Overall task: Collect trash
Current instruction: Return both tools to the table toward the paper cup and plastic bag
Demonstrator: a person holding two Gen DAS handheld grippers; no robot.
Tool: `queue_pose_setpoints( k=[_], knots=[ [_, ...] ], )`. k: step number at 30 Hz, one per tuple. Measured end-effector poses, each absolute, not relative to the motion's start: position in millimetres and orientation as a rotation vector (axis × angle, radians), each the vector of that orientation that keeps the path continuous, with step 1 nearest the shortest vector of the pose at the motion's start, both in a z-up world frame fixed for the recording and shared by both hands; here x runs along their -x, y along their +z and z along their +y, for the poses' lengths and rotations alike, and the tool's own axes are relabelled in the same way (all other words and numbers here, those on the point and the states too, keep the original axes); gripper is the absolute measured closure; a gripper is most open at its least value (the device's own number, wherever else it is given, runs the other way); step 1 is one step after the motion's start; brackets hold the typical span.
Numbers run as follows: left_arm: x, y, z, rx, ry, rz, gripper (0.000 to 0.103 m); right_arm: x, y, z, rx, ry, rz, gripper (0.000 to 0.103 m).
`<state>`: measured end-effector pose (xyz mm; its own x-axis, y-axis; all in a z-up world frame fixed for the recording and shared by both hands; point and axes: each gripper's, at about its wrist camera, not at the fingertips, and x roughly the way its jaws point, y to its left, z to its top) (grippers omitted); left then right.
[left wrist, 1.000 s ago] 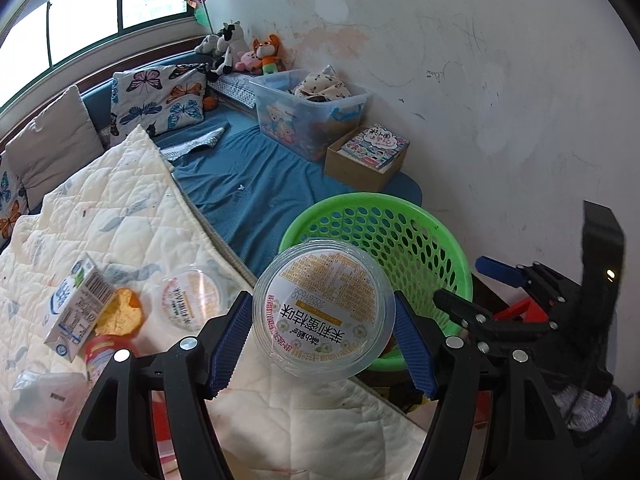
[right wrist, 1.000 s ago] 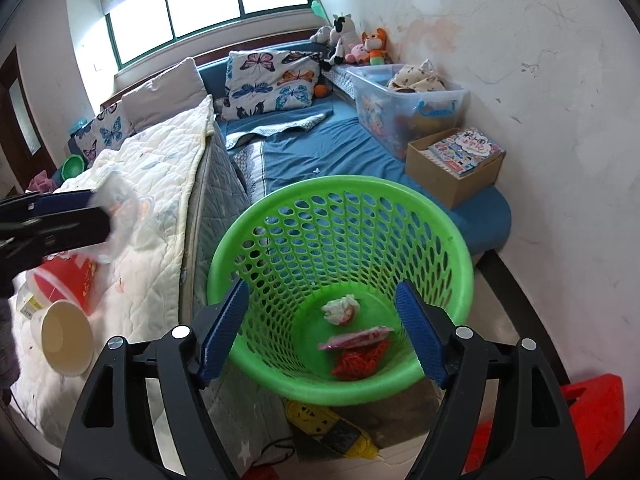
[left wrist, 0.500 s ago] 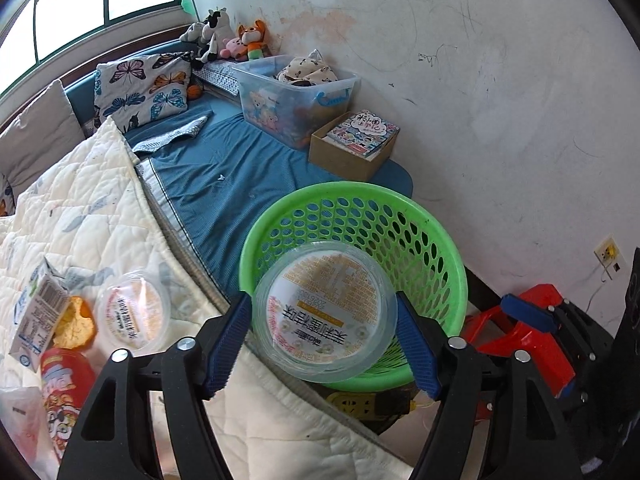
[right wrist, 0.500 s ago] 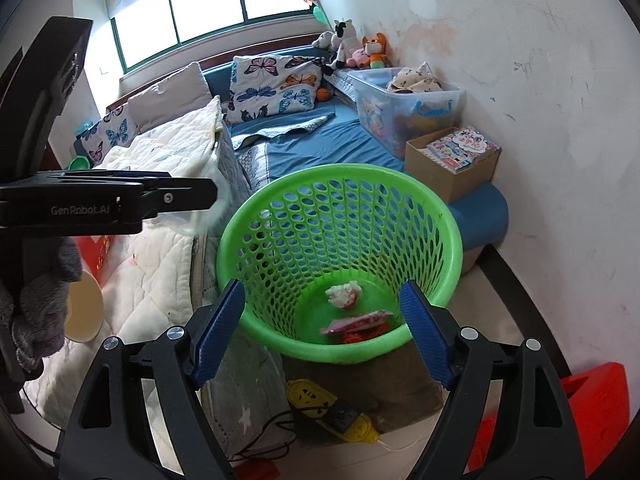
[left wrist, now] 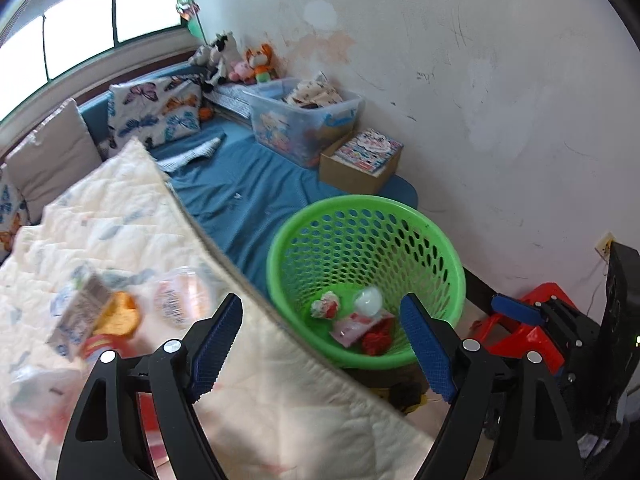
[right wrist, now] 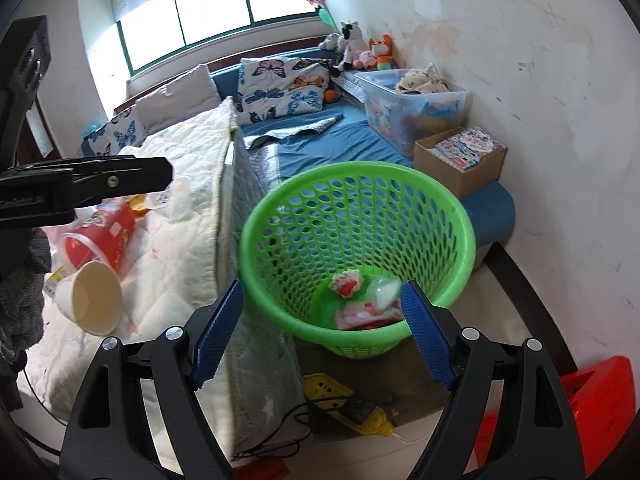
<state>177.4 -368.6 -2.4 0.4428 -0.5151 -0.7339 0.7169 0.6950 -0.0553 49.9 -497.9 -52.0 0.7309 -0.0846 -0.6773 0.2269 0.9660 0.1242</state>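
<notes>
The green mesh basket stands on the floor between the bed and the wall. A clear lidded cup lies in it, blurred, among wrappers and crumpled paper; the right wrist view also shows this cup. My left gripper hovers over the quilt's edge, its jaws opening with nothing between them. My right gripper points into the basket, jaws also opening and empty. On the quilt lie a carton, another lidded cup, a red cup and a white paper cup.
A yellow power strip with its cable lies on the floor in front of the basket. A red plastic stool stands at the right. Behind the basket are a cardboard box and a clear storage bin against the wall.
The clear lidded cup has left my left gripper and dropped into the basket. Both grippers' jaws stand wider. The right gripper has drawn back a little from the basket.
</notes>
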Motion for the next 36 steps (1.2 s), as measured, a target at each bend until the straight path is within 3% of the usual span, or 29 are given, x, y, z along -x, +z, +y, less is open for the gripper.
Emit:
queue_pose_setpoints(
  k=[15,25,31,36],
  knots=[
    [-175,30,-232,-0.235,-0.541,0.701,0.025,-65,-24,-427,-0.137,-0.036,0.699,0.017],
    [-205,16,-160,-0.219,-0.423,0.743,0.025,-86,-16,-382,-0.087,0.046,0.706,0.016],
    [-219,-3,-145,-0.215,-0.427,0.799,0.034,-96,-12,-364,-0.072,0.091,0.719,0.014],
    [-224,-14,-143,-0.214,-0.444,0.823,0.05,-105,-15,-353,-0.076,0.135,0.744,0.014]
  ],
)
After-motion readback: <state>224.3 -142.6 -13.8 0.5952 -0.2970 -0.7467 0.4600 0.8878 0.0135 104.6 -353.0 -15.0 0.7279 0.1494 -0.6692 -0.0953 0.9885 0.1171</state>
